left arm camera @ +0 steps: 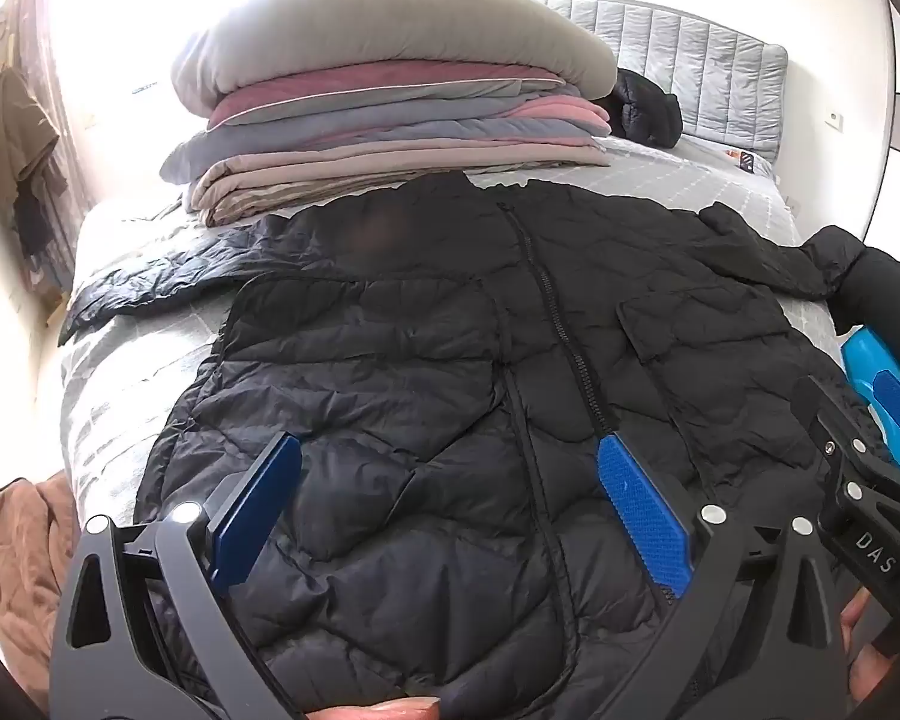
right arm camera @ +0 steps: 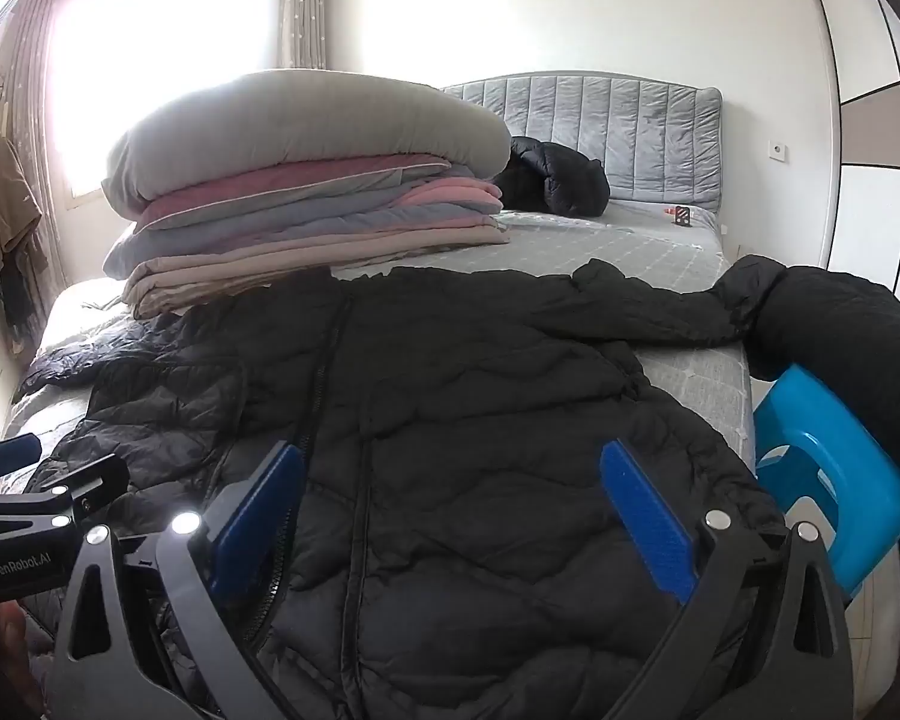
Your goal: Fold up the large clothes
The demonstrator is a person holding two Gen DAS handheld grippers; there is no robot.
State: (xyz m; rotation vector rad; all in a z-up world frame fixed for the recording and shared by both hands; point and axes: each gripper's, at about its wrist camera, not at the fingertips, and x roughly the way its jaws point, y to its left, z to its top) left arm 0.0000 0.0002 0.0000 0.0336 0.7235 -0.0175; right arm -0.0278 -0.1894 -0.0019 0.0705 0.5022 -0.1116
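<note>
Left gripper [left arm camera: 450, 498]: jaws spread wide, empty, hovering above the coat's lower front.
Right gripper [right arm camera: 453, 510]: jaws likewise wide apart, nothing between them, just beside the left.
Black quilted puffer coat [left arm camera: 438, 324]: directly beneath both claws, laid flat, zip up, sleeves spread to either side.
Right sleeve [right arm camera: 810, 312]: beyond the right claw, trailing off the bed edge over a blue plastic stool [right arm camera: 822, 462].
Risk: slick padded shell may slip from a shallow pinch; the overhanging sleeve could drag the fold askew.
Surface: grey quilted bed [right arm camera: 630, 240].
Ahead: stack of folded bedding [left arm camera: 390, 120]; second dark jacket [right arm camera: 558, 180]; padded headboard [right arm camera: 630, 132].
Room: bright curtained window [right arm camera: 162, 60], white walls.
</note>
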